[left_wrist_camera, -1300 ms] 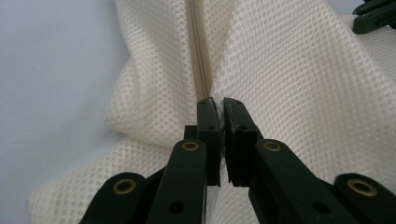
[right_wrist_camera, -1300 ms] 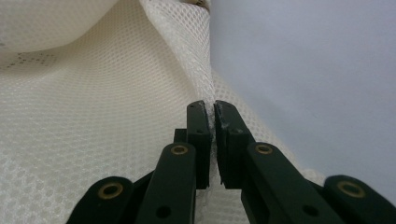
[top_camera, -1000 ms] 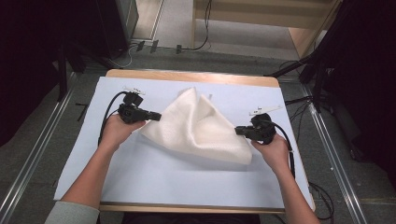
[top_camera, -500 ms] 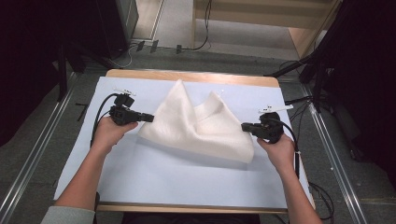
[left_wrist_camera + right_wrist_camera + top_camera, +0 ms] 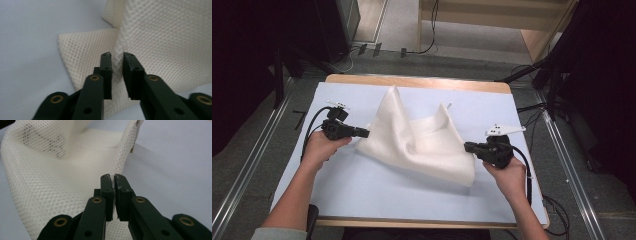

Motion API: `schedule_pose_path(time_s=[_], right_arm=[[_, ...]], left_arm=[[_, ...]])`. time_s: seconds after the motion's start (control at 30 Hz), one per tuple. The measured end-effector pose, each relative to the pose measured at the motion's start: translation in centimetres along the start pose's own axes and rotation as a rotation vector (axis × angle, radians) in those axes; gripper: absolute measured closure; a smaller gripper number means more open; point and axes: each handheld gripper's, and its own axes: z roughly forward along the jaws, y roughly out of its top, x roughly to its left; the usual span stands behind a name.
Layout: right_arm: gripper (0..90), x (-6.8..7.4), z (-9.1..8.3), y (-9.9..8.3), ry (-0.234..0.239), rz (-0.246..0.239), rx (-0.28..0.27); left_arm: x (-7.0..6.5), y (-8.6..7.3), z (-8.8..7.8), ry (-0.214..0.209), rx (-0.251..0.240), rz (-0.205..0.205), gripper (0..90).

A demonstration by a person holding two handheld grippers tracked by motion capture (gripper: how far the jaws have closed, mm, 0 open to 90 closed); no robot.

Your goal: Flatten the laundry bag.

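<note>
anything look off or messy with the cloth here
The white mesh cloth is not flat: it stands in two peaks with a sagging fold between. The right gripper is clamped on its edge. The left gripper has just been opening, its jaws parted with cloth bunched between them. No tear or spill shows.

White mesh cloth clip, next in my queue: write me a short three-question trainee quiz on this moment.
1. True or false: the right gripper is clamped on the white mesh cloth.
2. How do the left gripper's jaws stand: A pressed tight, B parted with cloth between them, C wide and away from the cloth?
3. What does the cloth lie on?

Key: 1 true. 2 B; they have just been opening. 3 The light blue table cover.
</note>
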Motion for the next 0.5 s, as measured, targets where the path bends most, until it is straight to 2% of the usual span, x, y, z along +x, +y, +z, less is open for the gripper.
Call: schedule_pose_path(time_s=[0.13, 0.17, 0.2, 0.27, 0.3, 0.37, 0.43, 0.5], right_arm=[[85.1, 0.0, 0.3, -0.6, 0.018, 0.01, 0.029], [81.7, -0.1, 0.4, -0.7, 0.02, 0.016, 0.037], [74.4, -0.5, 0.5, -0.7, 0.026, 0.033, 0.042], [69.1, -0.7, 0.5, -0.6, 0.025, 0.036, 0.027], [69.1, -0.7, 0.5, -0.6, 0.025, 0.036, 0.027], [63.0, -1.3, 0.7, 0.0, 0.011, 0.038, 0.008], [61.7, -1.6, 0.8, 0.3, 0.004, 0.044, 0.006], [58.9, -2.7, 1.6, 0.8, -0.004, 0.066, -0.002]], left_arm=[[0.1, -0.2, -1.1, -0.02, -0.032, -0.004, 67.6], [0.1, -0.3, -1.4, -0.027, -0.043, -0.005, 65.5], [0.1, -0.3, -1.8, -0.03, -0.046, 0.001, 62.0], [0.0, -0.3, -2.2, -0.028, -0.06, 0.003, 61.3], [0.1, -0.2, -2.5, -0.014, -0.06, 0.007, 61.3], [0.7, 0.1, -2.5, 0.007, -0.072, 0.0, 62.1], [1.1, 0.2, -2.4, 0.007, -0.075, -0.007, 62.6], [2.0, 0.3, -1.5, 0.017, -0.067, -0.014, 62.6]])
